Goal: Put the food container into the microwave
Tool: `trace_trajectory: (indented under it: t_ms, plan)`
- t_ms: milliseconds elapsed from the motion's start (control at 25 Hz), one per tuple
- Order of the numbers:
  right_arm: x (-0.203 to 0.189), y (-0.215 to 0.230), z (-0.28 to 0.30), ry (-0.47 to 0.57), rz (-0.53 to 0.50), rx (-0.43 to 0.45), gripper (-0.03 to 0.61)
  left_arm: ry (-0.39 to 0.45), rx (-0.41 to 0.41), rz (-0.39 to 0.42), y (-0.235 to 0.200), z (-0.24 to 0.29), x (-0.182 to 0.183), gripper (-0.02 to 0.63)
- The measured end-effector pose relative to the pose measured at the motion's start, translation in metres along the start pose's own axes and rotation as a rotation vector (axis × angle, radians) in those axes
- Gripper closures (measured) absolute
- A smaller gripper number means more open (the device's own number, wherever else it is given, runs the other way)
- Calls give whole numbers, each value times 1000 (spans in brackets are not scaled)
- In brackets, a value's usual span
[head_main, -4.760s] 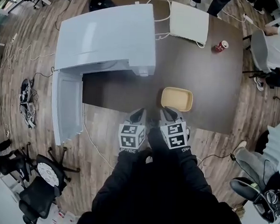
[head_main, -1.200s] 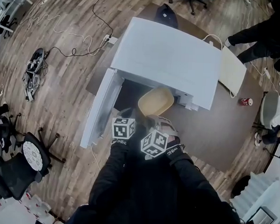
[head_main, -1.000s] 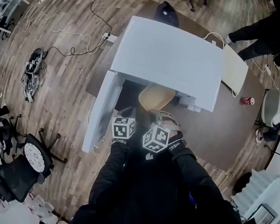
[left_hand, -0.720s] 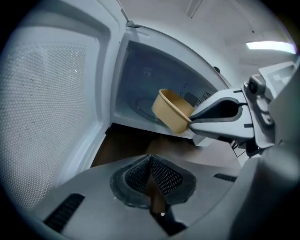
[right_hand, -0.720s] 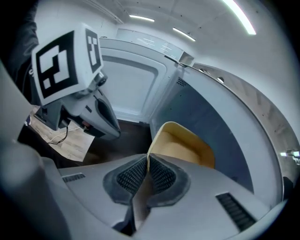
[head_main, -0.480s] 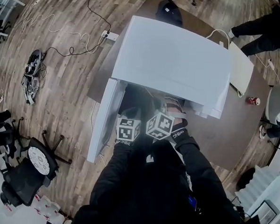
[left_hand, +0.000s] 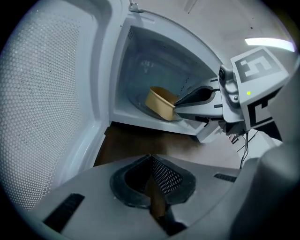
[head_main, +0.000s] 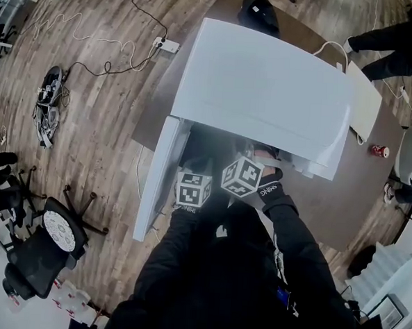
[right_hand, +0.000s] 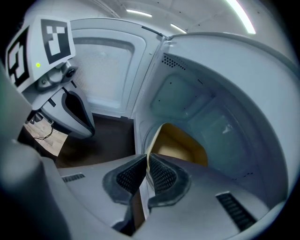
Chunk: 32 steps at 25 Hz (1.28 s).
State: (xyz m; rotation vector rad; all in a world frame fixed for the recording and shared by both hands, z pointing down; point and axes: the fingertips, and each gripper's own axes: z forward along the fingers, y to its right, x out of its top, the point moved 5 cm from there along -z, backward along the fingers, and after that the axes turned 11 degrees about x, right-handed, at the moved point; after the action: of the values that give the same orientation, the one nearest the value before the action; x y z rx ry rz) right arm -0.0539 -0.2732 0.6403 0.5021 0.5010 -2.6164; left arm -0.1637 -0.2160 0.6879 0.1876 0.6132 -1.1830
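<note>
The white microwave (head_main: 266,87) stands on the dark table with its door (head_main: 158,178) swung open to the left. In the right gripper view, my right gripper (right_hand: 147,158) is shut on the near rim of the tan food container (right_hand: 180,143), which is inside the cavity. The left gripper view shows that container (left_hand: 161,104) low in the cavity, on the turntable or just above it, with the right gripper's fingers (left_hand: 194,96) on it. My left gripper (left_hand: 151,161) is shut and empty, in front of the opening beside the door (left_hand: 51,103). In the head view the container is hidden.
A red can (head_main: 380,151) and a flat white device (head_main: 363,100) lie on the table (head_main: 343,203) right of the microwave. A black bag (head_main: 259,10) sits behind it. An office chair (head_main: 48,234) and cables (head_main: 46,105) are on the floor at left.
The container left the table and, over the last second, went from in front of the opening into the cavity with my right gripper. Both grippers moved forward toward the microwave.
</note>
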Motion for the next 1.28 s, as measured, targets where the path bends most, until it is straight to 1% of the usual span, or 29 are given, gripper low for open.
trace_trajectory:
  t_ms: [240, 320, 400, 600, 680, 800, 920, 1120, 1280]
  plan:
    - [1, 5, 2, 14, 38, -27, 538, -8, -9, 4, -1, 1, -1, 580]
    - [2, 4, -2, 26, 61, -35, 500, -9, -11, 4, -1, -1, -4, 580]
    - [2, 3, -10, 39, 96, -41, 489, -7, -11, 6, 0, -6, -5, 580]
    - [1, -6, -44, 111, 185, -61, 489, 44, -2, -10, 13, -30, 1, 580]
    - [-1, -14, -63, 149, 227, -71, 489, 62, 1, -16, 21, -41, 0, 580]
    - [-3, -27, -101, 215, 286, -118, 525, 77, 9, -34, 35, -62, -2, 580]
    - [-13, -40, -146, 291, 386, -161, 550, 114, 0, -45, 59, -88, -1, 580]
    - [-41, -54, -219, 396, 569, -221, 554, 174, -16, -14, 106, -127, 10, 580]
    - [-59, -66, -270, 477, 666, -268, 554, 228, -53, 11, 142, -160, 20, 580]
